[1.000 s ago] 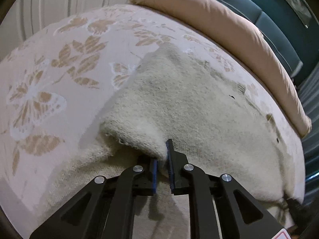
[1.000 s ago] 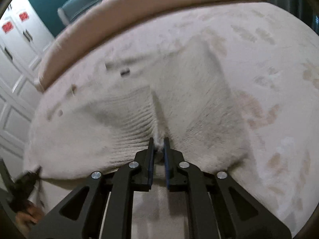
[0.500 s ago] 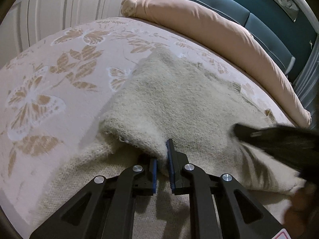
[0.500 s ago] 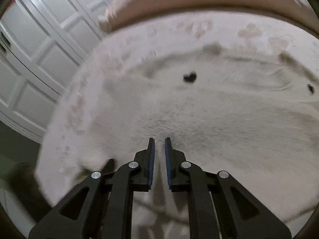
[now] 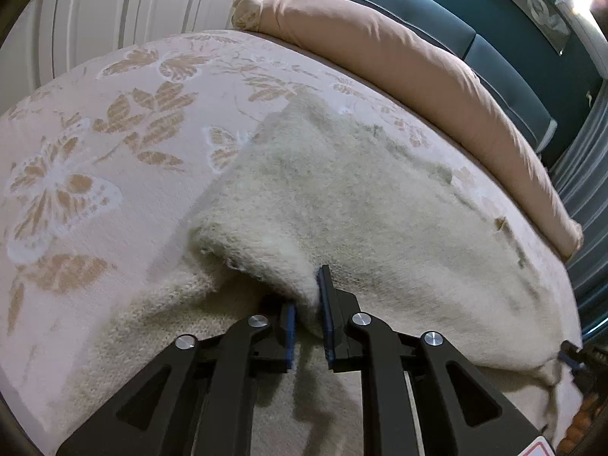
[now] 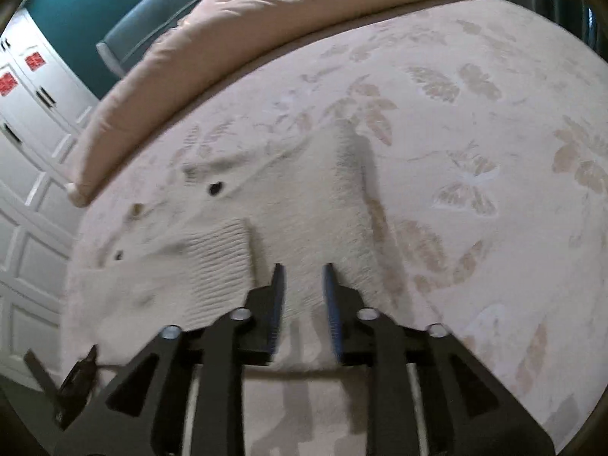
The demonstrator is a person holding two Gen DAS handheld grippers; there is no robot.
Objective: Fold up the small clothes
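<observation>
A cream knitted sweater [image 5: 361, 209] lies spread on the bed, with a fold of its near edge raised. My left gripper [image 5: 306, 288] has that fold between its blue pads; its jaws are opening and the knit still fills the gap. In the right wrist view the sweater [image 6: 304, 209] shows a ribbed band [image 6: 216, 247] and dark buttons [image 6: 215, 189]. My right gripper [image 6: 303, 266] hovers over the sweater's near edge. Its jaws are opening, with nothing pinched between them.
The bedspread [image 5: 95, 152] is pale pink with tan butterflies and leaves. A long peach bolster [image 5: 399, 49] runs along the far edge, with a teal headboard [image 5: 437, 19] behind it. White panelled doors [image 6: 34, 121] stand beside the bed.
My right gripper let go of the knit, swung across the sweater and came back, and its jaws have parted. The left jaws stand slightly wider on the same fold.
</observation>
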